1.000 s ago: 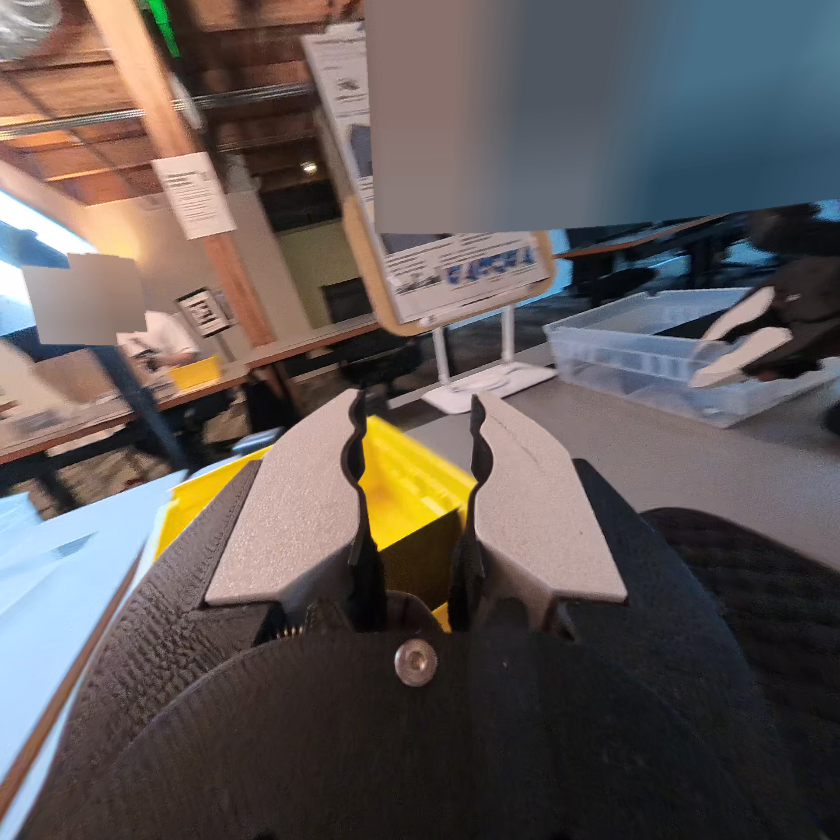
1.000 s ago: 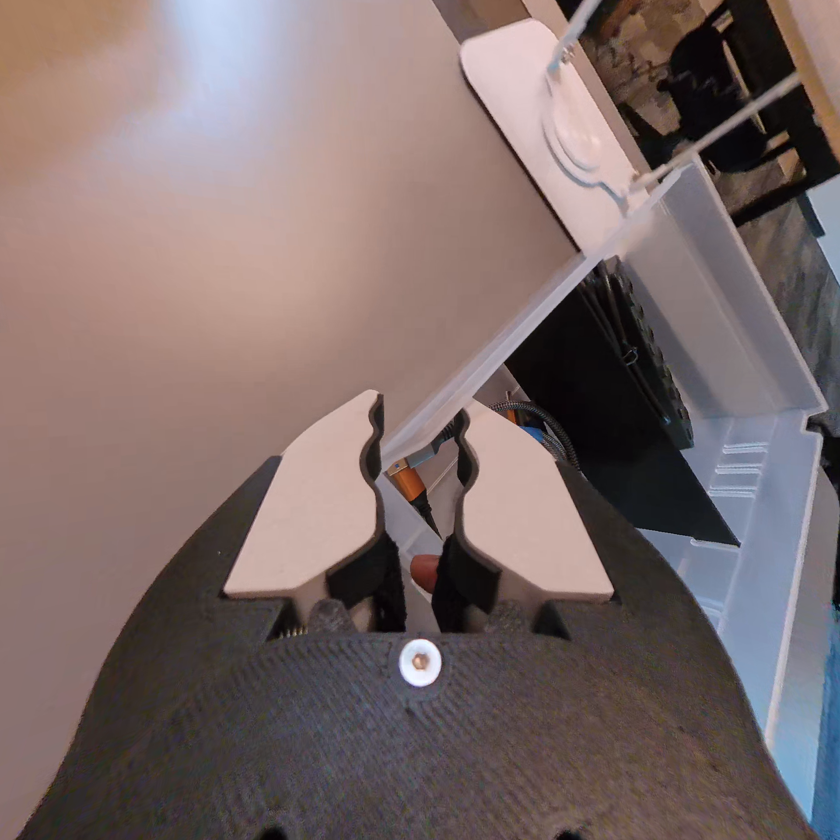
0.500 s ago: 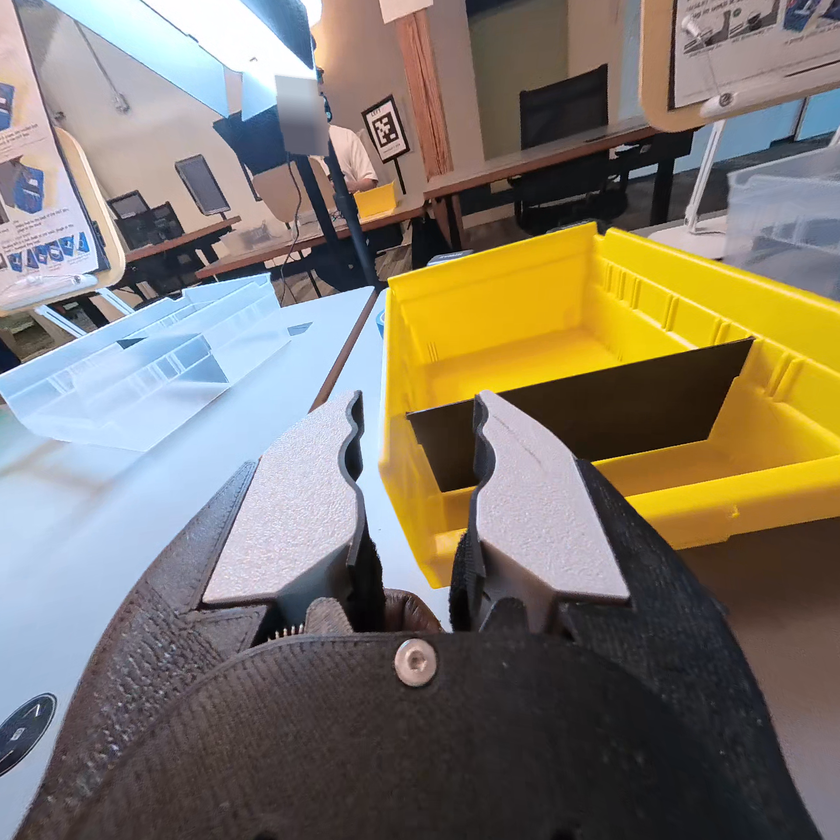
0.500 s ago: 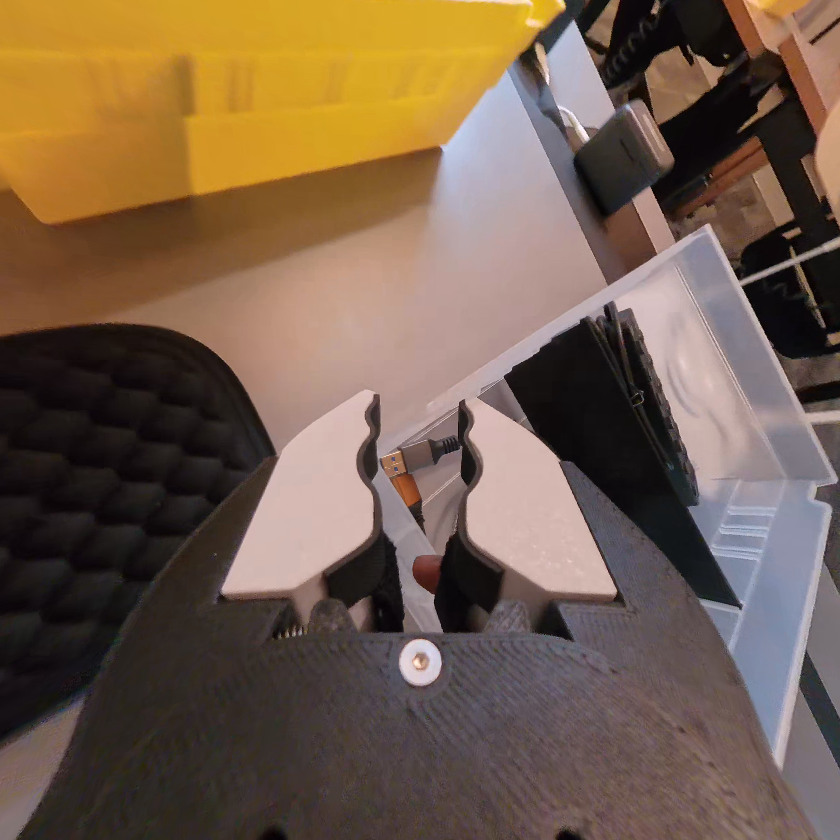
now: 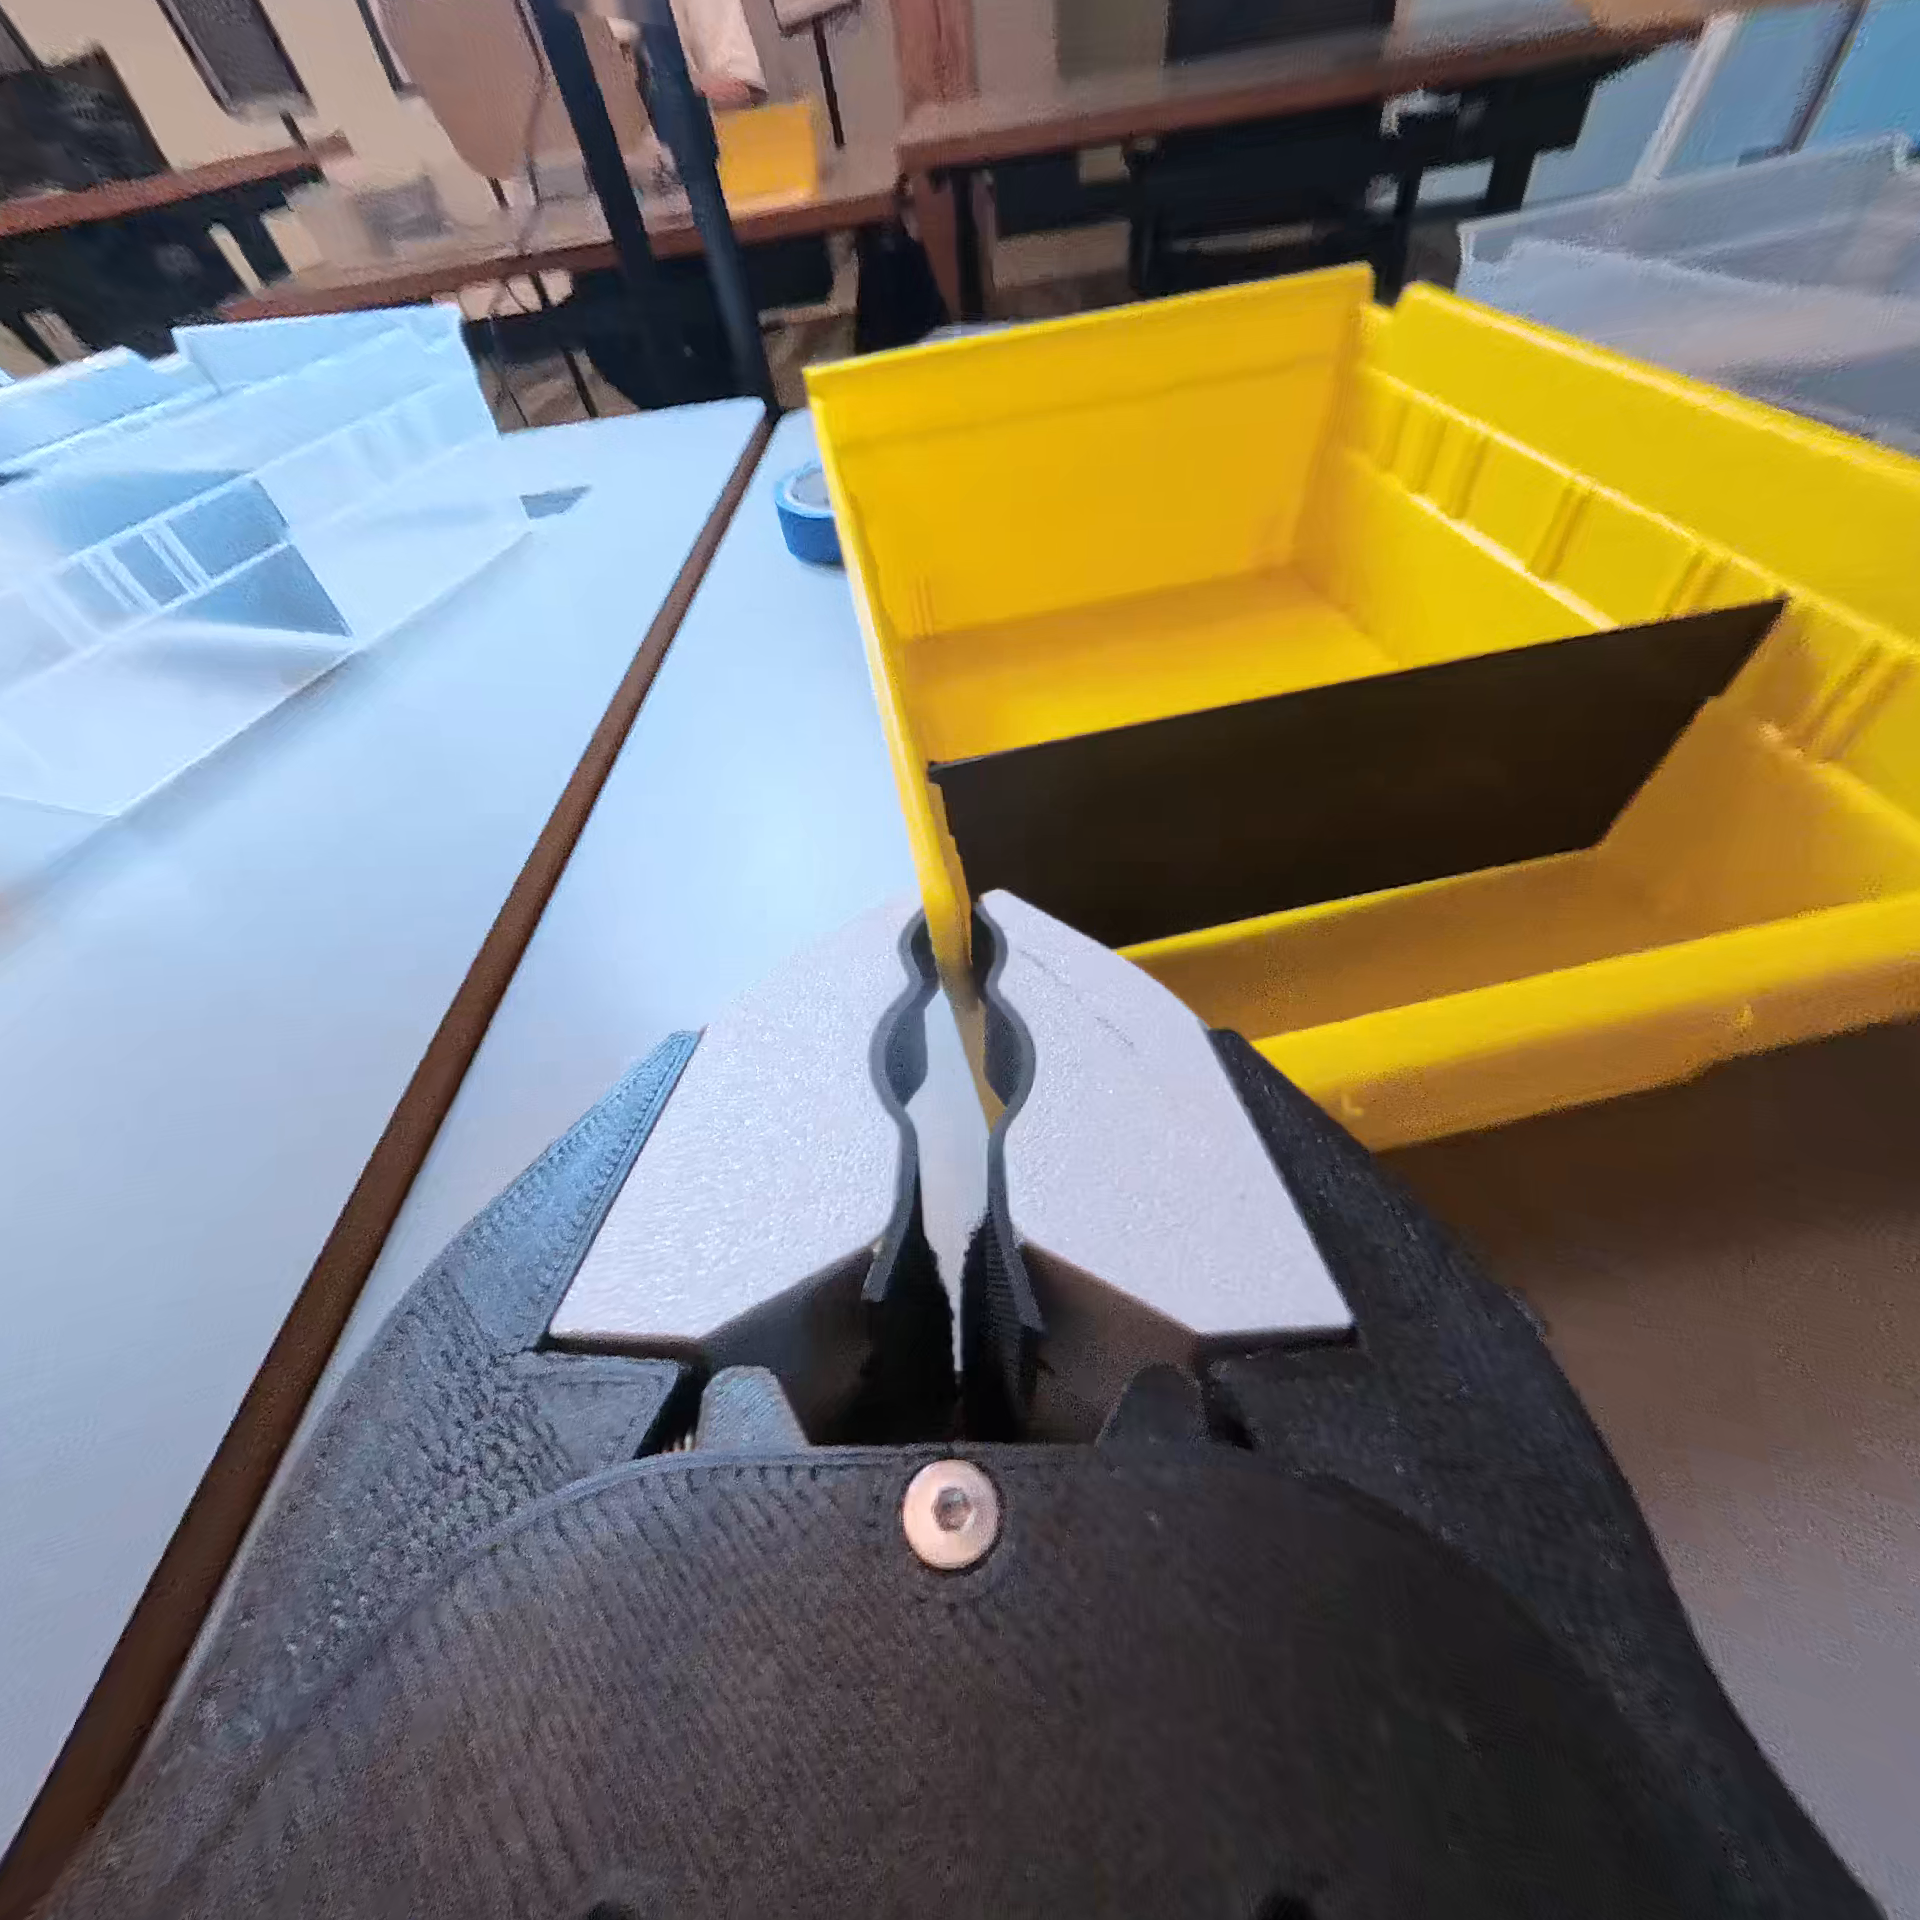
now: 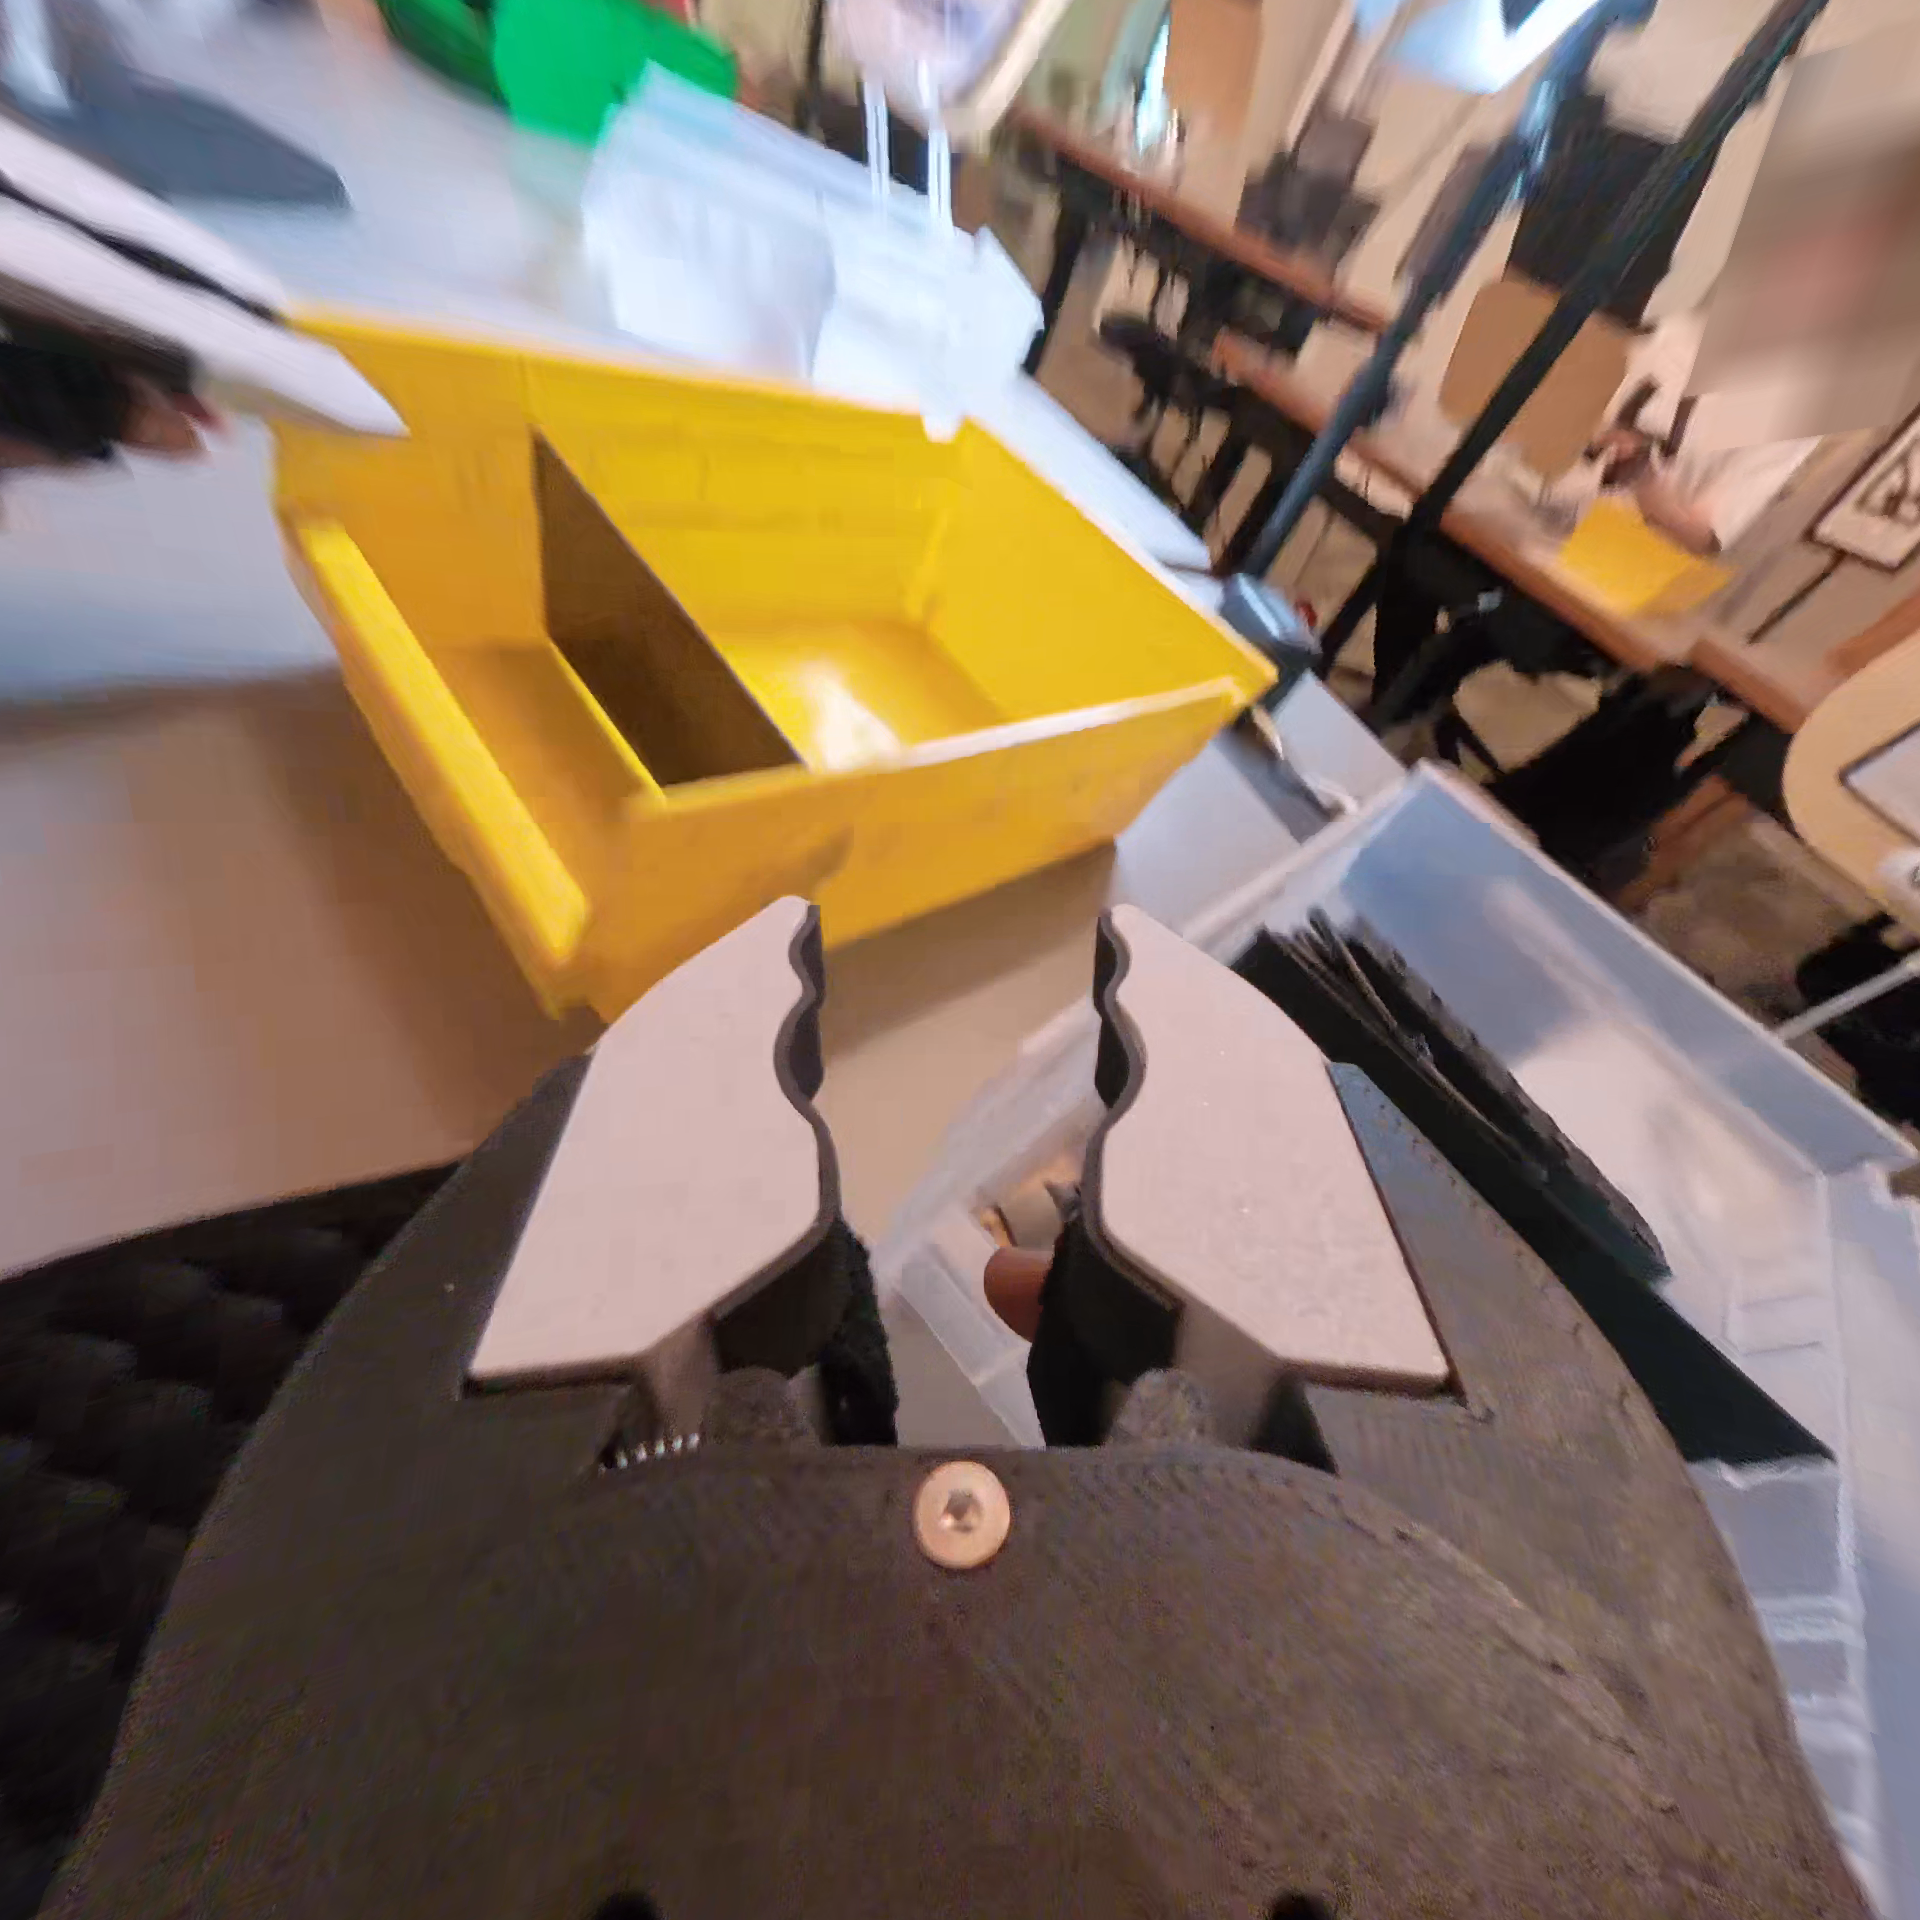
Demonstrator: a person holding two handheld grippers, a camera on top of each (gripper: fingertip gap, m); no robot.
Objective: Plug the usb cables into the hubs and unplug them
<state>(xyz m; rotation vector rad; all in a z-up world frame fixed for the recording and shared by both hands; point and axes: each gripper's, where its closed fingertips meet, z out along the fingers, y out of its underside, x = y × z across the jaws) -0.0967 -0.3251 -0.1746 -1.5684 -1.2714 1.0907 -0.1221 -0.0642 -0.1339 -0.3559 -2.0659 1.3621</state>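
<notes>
Grey table [image 5: 717, 790], left tongs [image 5: 948, 940] pinching yellow bin [image 5: 1091, 457] wall, right tongs [image 6: 956, 966] parted

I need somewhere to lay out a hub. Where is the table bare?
Bare grey table runs between the yellow bin and the table seam, with blue tape at its far end. Both bin compartments beside the black divider look empty. The clear bin is crowded.

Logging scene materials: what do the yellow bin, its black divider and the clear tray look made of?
Yellow bin: likely moulded plastic, slightly glossy, with ribbed walls. Black divider: thin flat sheet, matte; plastic or card, can't tell. Clear tray: translucent plastic, since its contents show through the walls.
</notes>
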